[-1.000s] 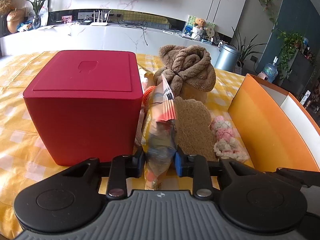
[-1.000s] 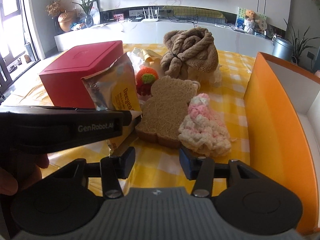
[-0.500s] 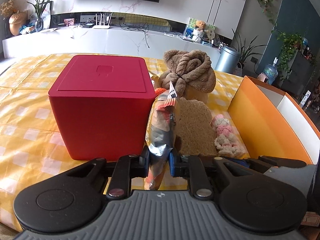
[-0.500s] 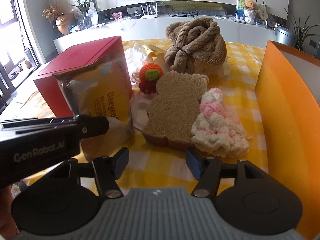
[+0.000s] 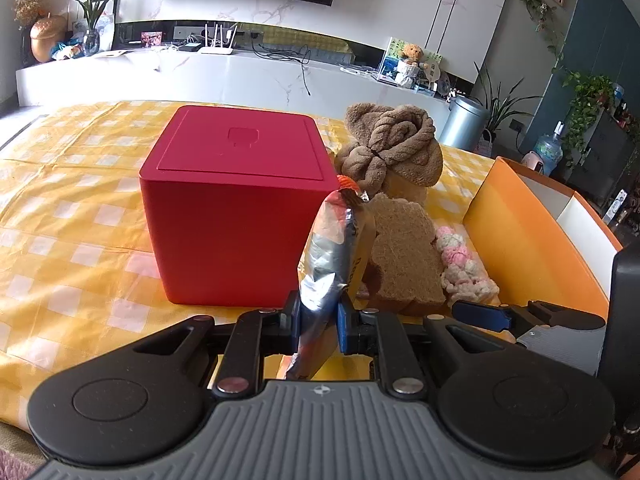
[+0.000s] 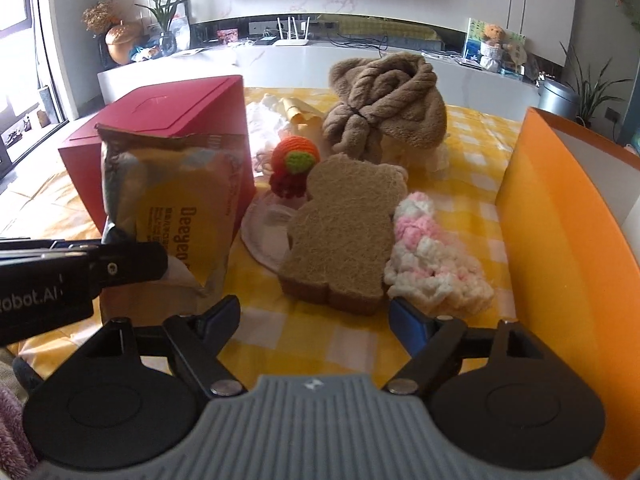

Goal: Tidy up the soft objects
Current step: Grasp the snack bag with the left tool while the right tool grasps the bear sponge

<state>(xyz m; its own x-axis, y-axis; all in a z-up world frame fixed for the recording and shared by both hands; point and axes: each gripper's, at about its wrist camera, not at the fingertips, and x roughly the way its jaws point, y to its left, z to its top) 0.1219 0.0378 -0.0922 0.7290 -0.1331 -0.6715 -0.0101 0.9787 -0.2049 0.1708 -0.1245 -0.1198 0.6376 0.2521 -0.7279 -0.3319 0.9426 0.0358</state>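
Hiding snack bag (image 5: 336, 256) base, left gripper (image 5: 319, 322)

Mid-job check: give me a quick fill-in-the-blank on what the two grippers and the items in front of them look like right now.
1. The left gripper is shut on the ____.
2. The right gripper has ____ between its opening jaws.
3. The bear-shaped sponge lies just left of the pink-and-white ____ piece.
4. The box left of the bag is ____.

Missing words: snack bag; nothing; crochet; red
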